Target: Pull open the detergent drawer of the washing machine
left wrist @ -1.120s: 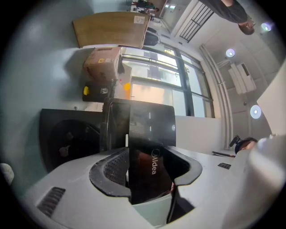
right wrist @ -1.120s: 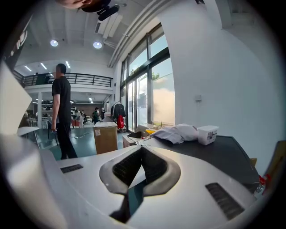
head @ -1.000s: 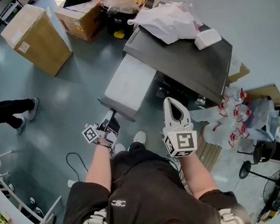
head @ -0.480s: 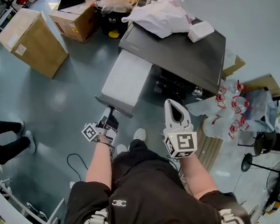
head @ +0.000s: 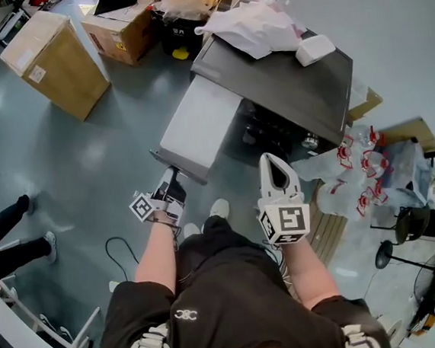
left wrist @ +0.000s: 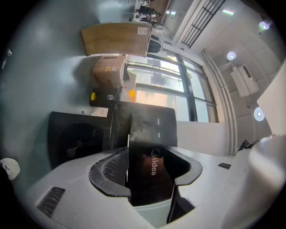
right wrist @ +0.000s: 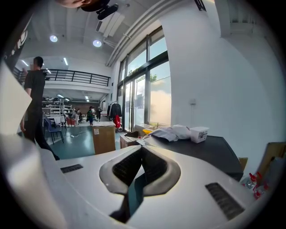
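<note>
The dark washing machine [head: 293,85] stands ahead of me, its long grey detergent drawer [head: 197,125] pulled far out toward me. My left gripper [head: 170,185] is shut on the drawer's dark front panel [left wrist: 151,152], which fills the gap between its jaws [left wrist: 149,172] in the left gripper view. The machine's round door [left wrist: 76,143] shows to the left behind it. My right gripper [head: 277,165] hangs beside the machine's front, to the right of the drawer, touching nothing. Its jaws [right wrist: 142,151] are shut and empty, pointing over the machine's top [right wrist: 201,150].
A crumpled white bag [head: 253,28] and a small white box [head: 318,48] lie on the machine. Cardboard boxes [head: 53,59] stand on the floor at far left. A person's legs [head: 10,243] are at the left edge. Plastic bags [head: 367,178] and a fan stand [head: 406,228] crowd the right.
My left gripper has drawn a little toward me with the drawer front in it. The person at the left edge has walked further away. The right gripper stays shut.
</note>
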Demonstrator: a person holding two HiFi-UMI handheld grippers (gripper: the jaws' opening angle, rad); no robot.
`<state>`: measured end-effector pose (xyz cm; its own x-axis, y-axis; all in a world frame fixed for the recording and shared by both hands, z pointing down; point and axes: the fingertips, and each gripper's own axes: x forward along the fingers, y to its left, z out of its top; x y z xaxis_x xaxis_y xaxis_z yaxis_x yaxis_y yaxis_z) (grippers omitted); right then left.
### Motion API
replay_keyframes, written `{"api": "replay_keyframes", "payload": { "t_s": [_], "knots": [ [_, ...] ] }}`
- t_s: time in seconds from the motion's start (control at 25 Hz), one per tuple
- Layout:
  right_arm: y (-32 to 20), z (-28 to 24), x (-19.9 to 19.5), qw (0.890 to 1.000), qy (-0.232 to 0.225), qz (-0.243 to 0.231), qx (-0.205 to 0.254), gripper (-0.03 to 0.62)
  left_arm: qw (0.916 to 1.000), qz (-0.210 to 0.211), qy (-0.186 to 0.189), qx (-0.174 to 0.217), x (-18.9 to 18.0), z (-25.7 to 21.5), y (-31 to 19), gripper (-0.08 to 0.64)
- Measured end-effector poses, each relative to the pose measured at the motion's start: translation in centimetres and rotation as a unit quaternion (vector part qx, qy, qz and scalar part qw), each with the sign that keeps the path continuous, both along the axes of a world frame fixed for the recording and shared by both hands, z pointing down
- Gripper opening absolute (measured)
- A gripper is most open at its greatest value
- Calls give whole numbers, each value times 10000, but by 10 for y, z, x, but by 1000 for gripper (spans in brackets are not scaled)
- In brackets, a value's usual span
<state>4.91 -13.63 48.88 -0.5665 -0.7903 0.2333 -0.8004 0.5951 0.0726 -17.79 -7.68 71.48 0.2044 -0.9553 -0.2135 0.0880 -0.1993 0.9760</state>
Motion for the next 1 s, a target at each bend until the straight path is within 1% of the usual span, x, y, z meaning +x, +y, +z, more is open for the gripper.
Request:
{"api": "replay_keyframes", "payload": {
  "t_s": [0.08,0.4,0.56,0.84,1.0],
  "knots": [
    [3,2,-3,10000,15,-15,-23,3,10000,-63,1,-35,-2,3,2,236],
    [10,2,-8,10000,23,-51,-13,3,9998,-85,67,-182,-4,11,18,230],
    [10,2,-9,10000,36,-32,-13,2,9997,-30,78,-227,-3,16,18,230],
    [12,10,-6,9999,139,20,-61,3,9997,-11,122,-190,-3,19,18,227],
    [10,12,-6,9999,132,9,-76,3,9997,-44,54,-222,-2,19,18,227]
  ]
}}
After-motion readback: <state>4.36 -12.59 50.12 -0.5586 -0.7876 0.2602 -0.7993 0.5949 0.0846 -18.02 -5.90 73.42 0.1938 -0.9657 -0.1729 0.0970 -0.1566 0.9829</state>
